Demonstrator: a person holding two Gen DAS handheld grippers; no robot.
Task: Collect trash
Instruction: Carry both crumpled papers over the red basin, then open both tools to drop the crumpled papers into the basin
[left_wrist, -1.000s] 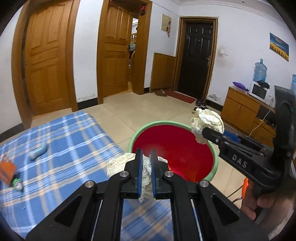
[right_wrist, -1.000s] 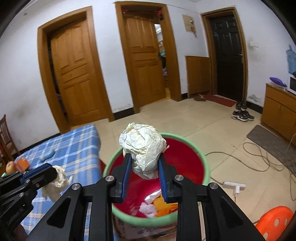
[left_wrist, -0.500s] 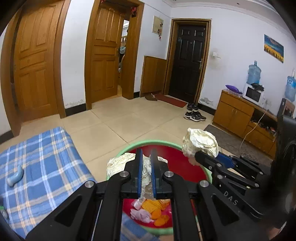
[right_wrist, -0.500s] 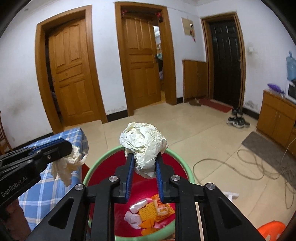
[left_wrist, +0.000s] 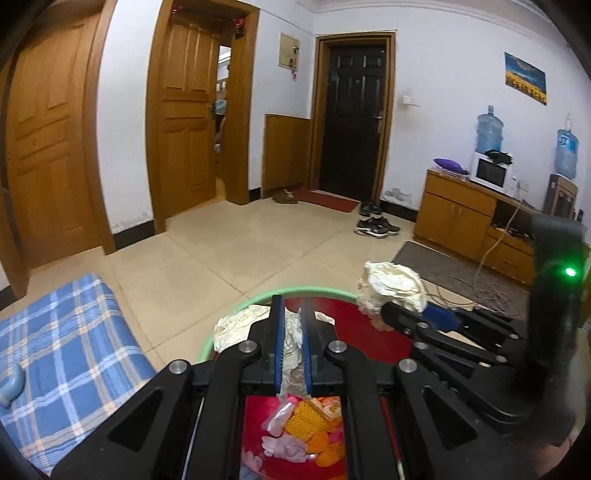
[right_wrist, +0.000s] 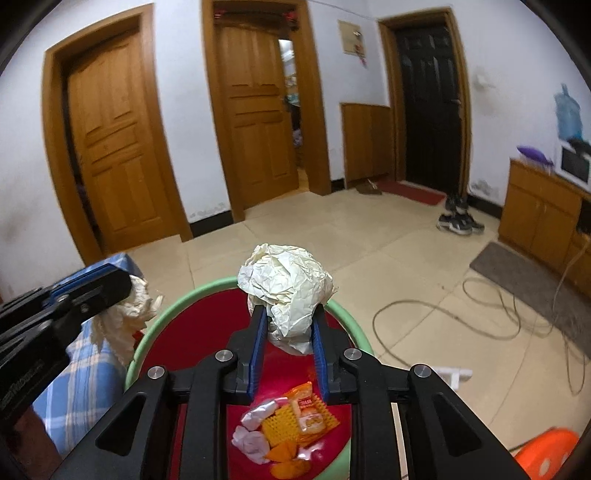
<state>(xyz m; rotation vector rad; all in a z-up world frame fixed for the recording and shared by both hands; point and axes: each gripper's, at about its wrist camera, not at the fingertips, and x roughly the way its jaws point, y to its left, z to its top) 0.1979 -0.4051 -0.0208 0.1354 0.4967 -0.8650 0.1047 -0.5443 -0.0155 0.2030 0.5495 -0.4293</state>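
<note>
A round bin with a green rim (left_wrist: 258, 295) (right_wrist: 177, 299) and red inside stands below both grippers, with wrappers and orange scraps (right_wrist: 288, 424) at its bottom. My left gripper (left_wrist: 291, 306) is shut on a crumpled whitish tissue (left_wrist: 236, 325), held above the bin's near left side. My right gripper (right_wrist: 288, 310) is shut on a crumpled pale paper ball (right_wrist: 284, 277) over the middle of the bin. In the left wrist view the right gripper (left_wrist: 388, 314) and its paper ball (left_wrist: 393, 284) hang at the right. In the right wrist view the left gripper (right_wrist: 122, 284) and its tissue (right_wrist: 125, 314) sit at the left.
A blue checked cloth (left_wrist: 66, 339) covers a surface left of the bin, with a small pale blue object (left_wrist: 13, 384) on it. Loose cables (right_wrist: 480, 314) and a white power strip (right_wrist: 454, 373) lie on the tiled floor at the right. An orange stool (right_wrist: 546, 454) stands at the lower right.
Both grippers, each still holding its trash, have moved off the checked cloth to over the bin. The scraps at the bin's bottom have come into view.
</note>
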